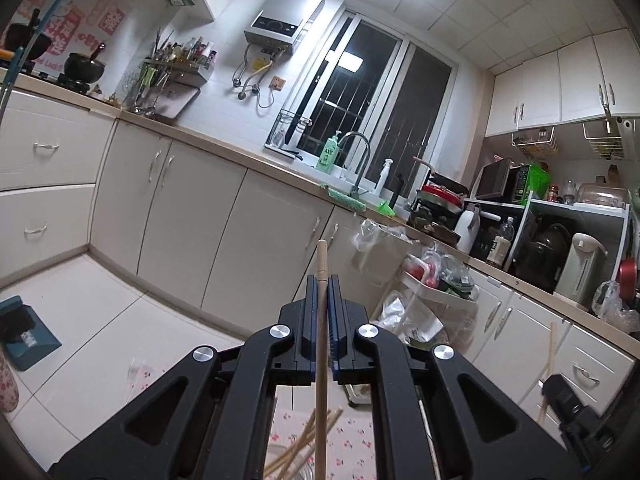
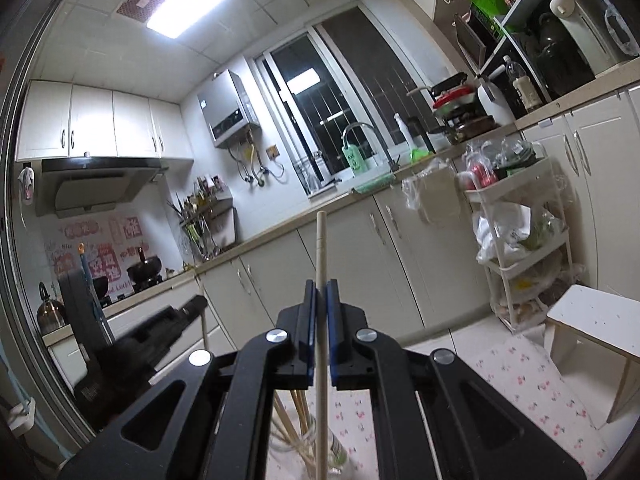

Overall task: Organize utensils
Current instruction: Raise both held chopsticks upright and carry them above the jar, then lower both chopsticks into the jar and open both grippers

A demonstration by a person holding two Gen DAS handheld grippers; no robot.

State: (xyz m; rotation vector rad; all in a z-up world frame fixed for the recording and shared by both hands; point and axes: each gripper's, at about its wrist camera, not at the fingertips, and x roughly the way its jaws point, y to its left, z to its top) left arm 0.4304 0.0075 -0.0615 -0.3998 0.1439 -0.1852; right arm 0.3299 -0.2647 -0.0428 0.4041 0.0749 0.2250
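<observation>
My left gripper (image 1: 322, 280) is shut on a wooden chopstick (image 1: 321, 264) that runs upright between its blue pads and sticks out past the fingertips. Below it, several more chopsticks (image 1: 308, 446) lean in a clear container on a flowered cloth (image 1: 352, 432). My right gripper (image 2: 321, 284) is shut on a pale chopstick (image 2: 321, 240), also upright and reaching beyond its tips. Under it stand more chopsticks (image 2: 298, 412) in a glass holder (image 2: 336, 456). The right gripper (image 1: 576, 412) shows blurred at the left wrist view's lower right; the left gripper (image 2: 132, 348) shows blurred at the right wrist view's left.
Both views look level across a kitchen: cream cabinets (image 1: 224, 216), a sink tap (image 1: 358, 160), a window (image 1: 360, 92), a water heater (image 1: 286, 16). A white trolley (image 2: 520, 240) with bags stands by the counter. A white stool (image 2: 596, 320) stands at the right. A blue dustpan (image 1: 28, 332) lies on the floor.
</observation>
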